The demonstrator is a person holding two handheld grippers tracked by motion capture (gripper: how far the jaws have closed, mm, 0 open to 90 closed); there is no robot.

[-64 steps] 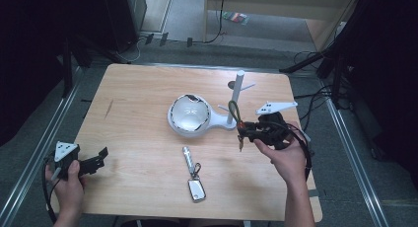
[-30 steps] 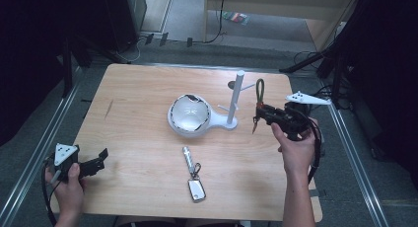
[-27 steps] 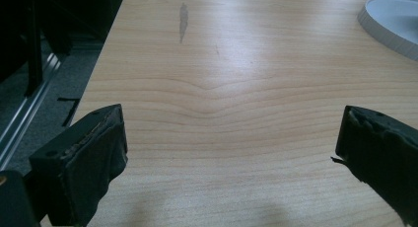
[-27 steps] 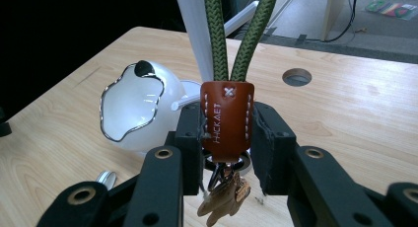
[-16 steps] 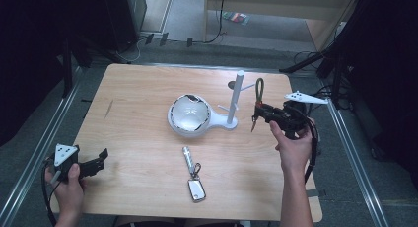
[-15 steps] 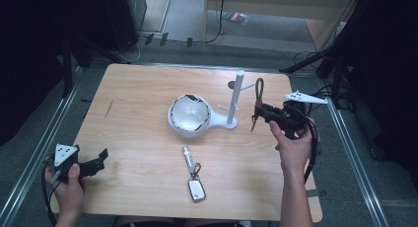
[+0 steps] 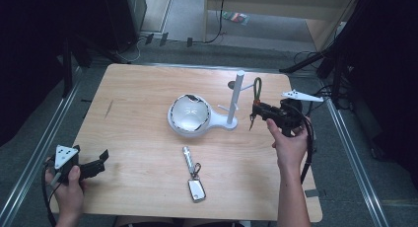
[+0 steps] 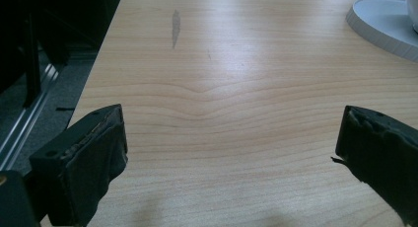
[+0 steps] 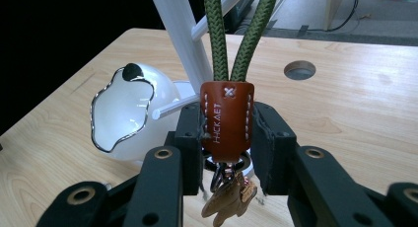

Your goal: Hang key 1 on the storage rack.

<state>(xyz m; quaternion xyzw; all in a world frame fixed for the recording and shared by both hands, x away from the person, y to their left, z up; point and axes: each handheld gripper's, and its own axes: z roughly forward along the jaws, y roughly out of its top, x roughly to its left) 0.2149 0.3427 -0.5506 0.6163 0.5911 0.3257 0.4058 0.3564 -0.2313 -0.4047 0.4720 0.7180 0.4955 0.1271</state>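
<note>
The wooden table point(image 7: 148, 103) carries a white stand point(image 7: 231, 121) whose round dish base point(image 7: 189, 114) sits near its middle, with an upright post point(image 7: 237, 96) and short pegs rising at the dish's right edge. Just right of that post, held above the tabletop, the right gripper point(image 7: 256, 110) has its jaws closed partway on the brown leather tab point(image 9: 226, 119) of a keychain, both pads pressing its sides; the olive-green cord loop point(image 9: 236, 37) stands up from the tab and metal rings with a small tan charm point(image 9: 227, 196) hang below. The left gripper point(image 7: 101, 158) rests at the table's near left corner, jaws wide apart and holding nothing. A car key with a small flashlight point(image 7: 192, 175) lies near the front edge.
</note>
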